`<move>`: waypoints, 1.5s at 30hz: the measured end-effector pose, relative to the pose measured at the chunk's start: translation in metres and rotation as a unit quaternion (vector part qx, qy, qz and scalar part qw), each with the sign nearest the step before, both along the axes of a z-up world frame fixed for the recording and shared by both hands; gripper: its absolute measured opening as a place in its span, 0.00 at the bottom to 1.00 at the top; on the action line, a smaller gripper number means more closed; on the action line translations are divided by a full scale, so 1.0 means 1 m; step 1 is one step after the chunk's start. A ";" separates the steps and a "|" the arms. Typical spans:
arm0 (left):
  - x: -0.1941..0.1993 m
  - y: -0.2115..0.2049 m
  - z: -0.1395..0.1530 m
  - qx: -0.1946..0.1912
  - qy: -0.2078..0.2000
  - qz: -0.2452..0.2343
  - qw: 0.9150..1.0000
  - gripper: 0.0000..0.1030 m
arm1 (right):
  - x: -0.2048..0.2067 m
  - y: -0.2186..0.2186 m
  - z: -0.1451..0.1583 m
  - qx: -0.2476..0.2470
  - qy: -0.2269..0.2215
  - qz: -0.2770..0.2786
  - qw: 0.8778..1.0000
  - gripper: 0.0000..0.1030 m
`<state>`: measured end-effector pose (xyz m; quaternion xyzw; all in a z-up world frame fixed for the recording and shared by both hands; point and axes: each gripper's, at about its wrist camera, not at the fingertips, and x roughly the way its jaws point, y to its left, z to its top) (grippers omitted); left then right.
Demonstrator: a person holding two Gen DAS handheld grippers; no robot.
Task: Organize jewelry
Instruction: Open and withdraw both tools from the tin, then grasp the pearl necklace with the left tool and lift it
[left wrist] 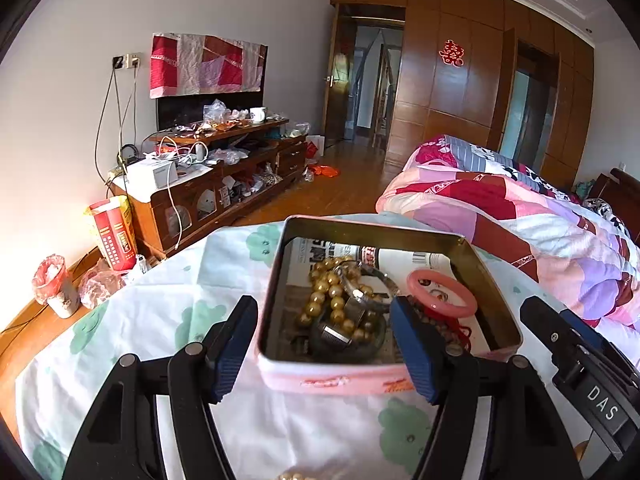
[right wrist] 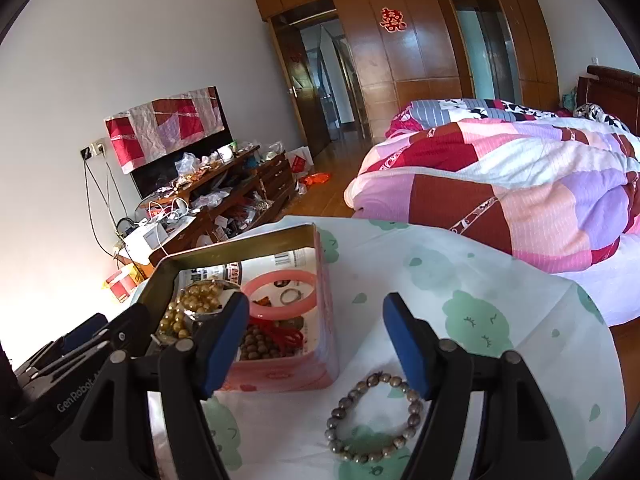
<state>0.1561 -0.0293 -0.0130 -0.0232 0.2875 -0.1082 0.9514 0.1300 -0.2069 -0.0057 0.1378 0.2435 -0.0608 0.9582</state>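
While the left gripper (left wrist: 324,344) hangs with its blue-padded fingers (left wrist: 230,354) spread wide and holding nothing, they straddle the near left part of a pink rectangular tin box (left wrist: 340,378) on the cloth-covered tabletop (left wrist: 132,320). Inside lie a gold bead string (left wrist: 332,300), a pink ring-shaped bangle (left wrist: 442,294) and printed paper. White letters "DAS" (left wrist: 602,402) mark the other tool at right.

From the right wrist, the right gripper (right wrist: 316,344) is equally wide apart and empty above a grey-brown stone bead bracelet (right wrist: 376,416) lying just beside the tin. "GenRobot" (right wrist: 76,394) reads on the black tool at left.
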 end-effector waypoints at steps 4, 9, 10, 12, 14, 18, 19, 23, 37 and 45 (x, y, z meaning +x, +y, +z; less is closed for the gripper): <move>-0.010 0.003 -0.002 0.005 0.003 0.009 1.000 0.67 | -0.009 0.007 -0.001 -0.007 0.001 0.008 1.000 0.71; -0.023 0.004 -0.004 0.024 -0.002 0.022 0.999 0.67 | -0.020 0.011 -0.001 -0.013 0.002 0.015 1.000 0.71; -0.026 0.005 -0.005 0.026 -0.002 0.023 0.999 0.67 | -0.022 0.012 -0.001 -0.013 0.002 0.016 1.000 0.71; -0.030 0.007 -0.006 0.025 0.001 0.024 0.999 0.67 | -0.026 0.013 -0.001 -0.013 0.002 0.017 1.000 0.71; -0.034 0.009 -0.007 0.026 0.003 0.027 0.999 0.67 | -0.031 0.014 -0.001 -0.014 0.001 0.018 1.000 0.71; -0.043 0.010 -0.008 0.031 0.004 0.029 0.999 0.67 | -0.039 0.018 -0.001 -0.018 0.001 0.020 1.000 0.71; -0.045 0.009 -0.009 0.034 0.004 0.030 0.999 0.67 | -0.041 0.018 -0.001 -0.019 0.001 0.020 1.000 0.71; -0.052 0.009 -0.010 0.032 0.011 0.026 0.999 0.67 | -0.050 0.023 -0.003 -0.026 0.002 0.025 0.999 0.71; -0.090 0.046 -0.018 -0.025 0.083 0.000 0.996 0.67 | -0.073 0.009 -0.001 0.009 -0.015 0.005 1.000 0.75; -0.094 0.028 -0.026 -0.015 0.122 -0.036 0.992 0.66 | -0.079 0.008 0.000 0.013 -0.017 0.006 1.000 0.75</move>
